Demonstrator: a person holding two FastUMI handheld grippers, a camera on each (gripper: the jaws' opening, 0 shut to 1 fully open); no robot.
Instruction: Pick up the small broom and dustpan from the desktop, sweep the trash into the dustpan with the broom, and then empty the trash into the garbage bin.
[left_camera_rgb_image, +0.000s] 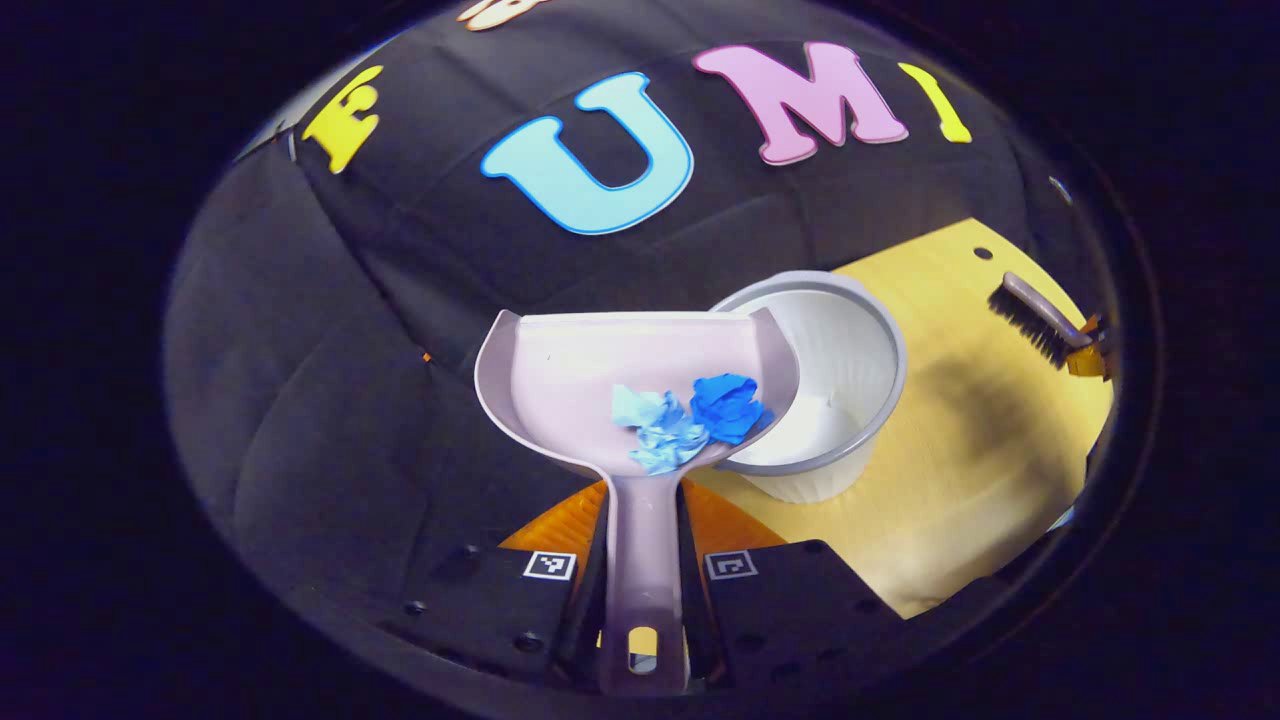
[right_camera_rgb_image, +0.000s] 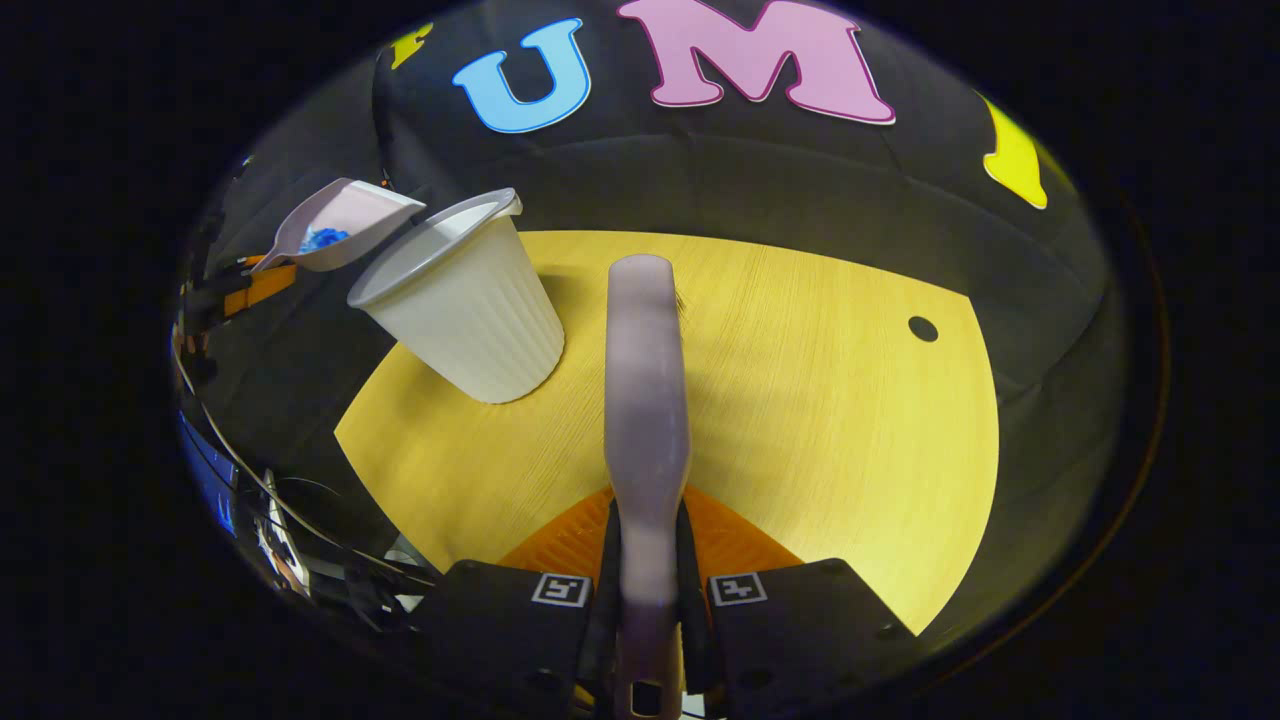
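Note:
My left gripper (left_camera_rgb_image: 640, 580) is shut on the handle of the pale lilac dustpan (left_camera_rgb_image: 580, 370), held in the air. Blue crumpled paper scraps (left_camera_rgb_image: 690, 415) lie in its pan. The pan's right corner overlaps the rim of the white ribbed garbage bin (left_camera_rgb_image: 850, 400) on the wooden desktop (left_camera_rgb_image: 990, 440). In the right gripper view my right gripper (right_camera_rgb_image: 648, 590) is shut on the small broom's handle (right_camera_rgb_image: 645, 400), which points away over the desktop (right_camera_rgb_image: 830, 420). The bin (right_camera_rgb_image: 470, 310) stands at upper left there, with the dustpan (right_camera_rgb_image: 340, 225) raised beside its rim. The broom's bristles (left_camera_rgb_image: 1030, 325) show at far right in the left gripper view.
The black cloth wall surrounds the desk on the far side and left. A small dark hole (right_camera_rgb_image: 922, 328) marks the desktop at right. Cables and equipment (right_camera_rgb_image: 290, 560) hang off the desk's left edge.

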